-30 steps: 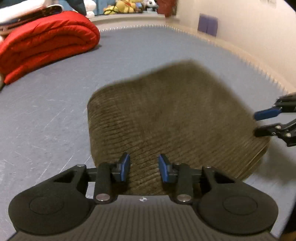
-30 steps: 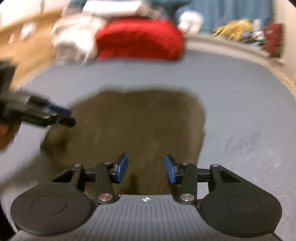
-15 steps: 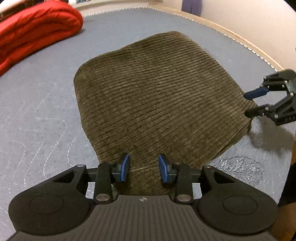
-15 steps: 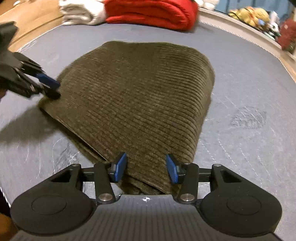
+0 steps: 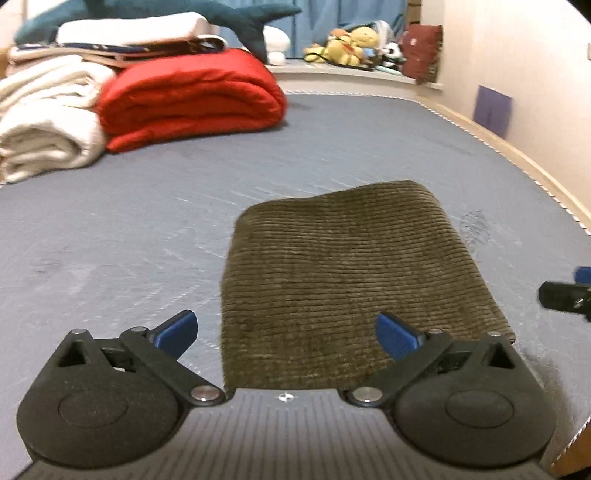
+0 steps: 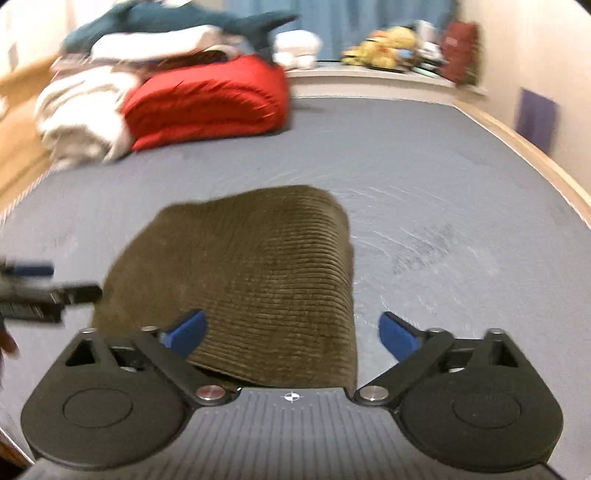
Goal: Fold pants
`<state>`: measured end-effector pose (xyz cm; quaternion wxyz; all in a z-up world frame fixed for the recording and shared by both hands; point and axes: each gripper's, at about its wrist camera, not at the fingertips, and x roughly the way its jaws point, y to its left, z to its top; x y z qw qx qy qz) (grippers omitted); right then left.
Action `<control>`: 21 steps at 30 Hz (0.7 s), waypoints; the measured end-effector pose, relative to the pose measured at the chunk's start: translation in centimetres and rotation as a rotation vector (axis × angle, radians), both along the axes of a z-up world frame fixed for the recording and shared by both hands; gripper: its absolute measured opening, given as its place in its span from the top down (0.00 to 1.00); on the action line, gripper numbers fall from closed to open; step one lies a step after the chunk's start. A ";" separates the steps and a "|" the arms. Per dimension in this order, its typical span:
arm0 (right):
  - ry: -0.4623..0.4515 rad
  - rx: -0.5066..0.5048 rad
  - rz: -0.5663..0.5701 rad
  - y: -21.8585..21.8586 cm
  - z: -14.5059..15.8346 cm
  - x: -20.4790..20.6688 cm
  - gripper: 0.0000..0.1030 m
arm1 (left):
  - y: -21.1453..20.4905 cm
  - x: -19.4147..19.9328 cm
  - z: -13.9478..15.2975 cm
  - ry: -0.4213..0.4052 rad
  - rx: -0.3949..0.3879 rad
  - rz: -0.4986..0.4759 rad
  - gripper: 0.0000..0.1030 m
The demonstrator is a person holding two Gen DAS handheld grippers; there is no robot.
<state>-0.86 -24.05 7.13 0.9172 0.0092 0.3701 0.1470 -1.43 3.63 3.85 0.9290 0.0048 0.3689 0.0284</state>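
Blue-padded, your left gripper [image 5: 286, 332] and right gripper [image 6: 291, 332] are both opening wide, nothing pinched. Just past them the folded corduroy pants [image 5: 354, 280] lie flat on the grey mattress [image 5: 129, 229]; their near edge is hidden behind the gripper bodies. Beyond the pants, the red quilt [image 6: 210, 99] is blurred.

A grey-blue mattress [image 5: 155, 206] fills the foreground. At its far left lies a folded red quilt [image 5: 192, 98], touching a stack of cream blankets [image 5: 44, 122]. A teal plush shark [image 5: 229, 18] rests on top of that pile. Yellow stuffed toys [image 5: 349, 46] and a dark red cushion [image 5: 421, 53] sit on the ledge behind, and a purple patch [image 5: 493, 110] marks the wall.
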 end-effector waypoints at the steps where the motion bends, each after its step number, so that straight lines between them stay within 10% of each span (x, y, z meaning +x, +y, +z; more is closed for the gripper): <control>1: 0.015 0.029 -0.036 -0.2 0.6 -0.6 0.01 | -0.3 -0.5 0.3 0.000 -0.002 0.013 0.00; 6: 0.118 0.133 -0.144 -1.0 1.1 -2.4 0.01 | -1.3 -2.3 0.6 0.033 -0.055 0.014 0.00; 21: 0.092 -0.028 -0.130 2.4 -0.4 -1.0 0.01 | -1.1 -0.4 -2.2 0.132 -0.100 0.047 0.00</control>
